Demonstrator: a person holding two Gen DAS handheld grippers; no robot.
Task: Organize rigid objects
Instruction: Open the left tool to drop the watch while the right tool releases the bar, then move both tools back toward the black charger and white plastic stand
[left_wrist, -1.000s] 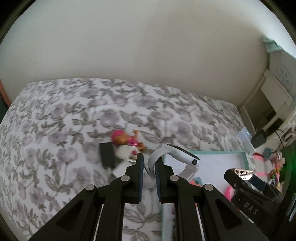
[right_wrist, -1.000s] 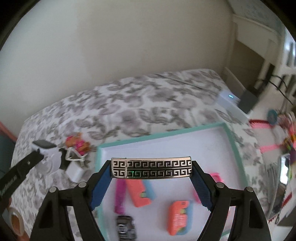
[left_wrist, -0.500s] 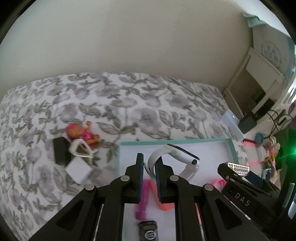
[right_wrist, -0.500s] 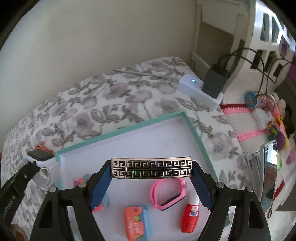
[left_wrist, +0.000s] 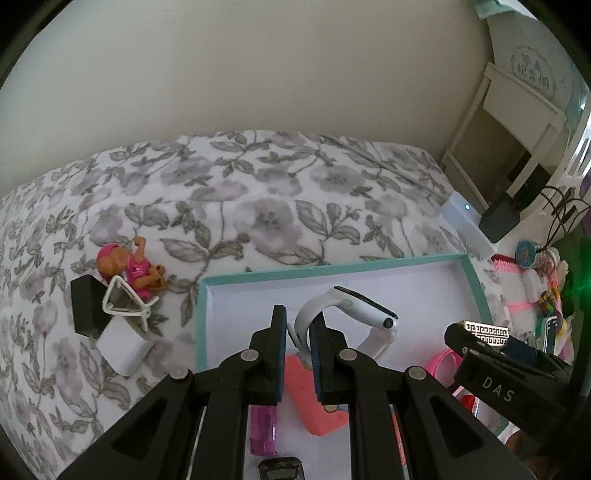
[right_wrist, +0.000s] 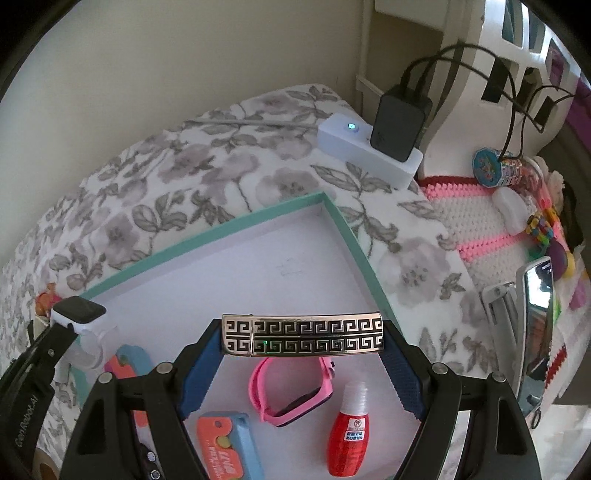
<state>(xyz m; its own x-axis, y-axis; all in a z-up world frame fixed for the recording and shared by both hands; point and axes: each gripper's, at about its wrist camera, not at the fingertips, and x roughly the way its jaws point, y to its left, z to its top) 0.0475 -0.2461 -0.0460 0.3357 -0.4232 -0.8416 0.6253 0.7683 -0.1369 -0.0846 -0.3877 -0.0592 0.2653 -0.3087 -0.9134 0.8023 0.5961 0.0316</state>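
Note:
My left gripper is shut on the strap of a white smartwatch, which hangs above the teal-rimmed white tray. My right gripper is shut on the two ends of a gold bar with a black key pattern, also held over the tray. In the tray lie a pink watch, a red bottle, an orange and blue case, a purple lighter and a dark car toy. The white watch shows at the left of the right wrist view.
On the flowered bedspread left of the tray lie a pink doll, a black box, a white wire frame and a white block. A white power strip with a black adapter sits beyond the tray's far corner. A crocheted mat with trinkets is at the right.
Both grippers have moved right and lower over the tray, each still holding its object. The doll and boxes slid to the left of the left wrist view; more of the tray's contents show.

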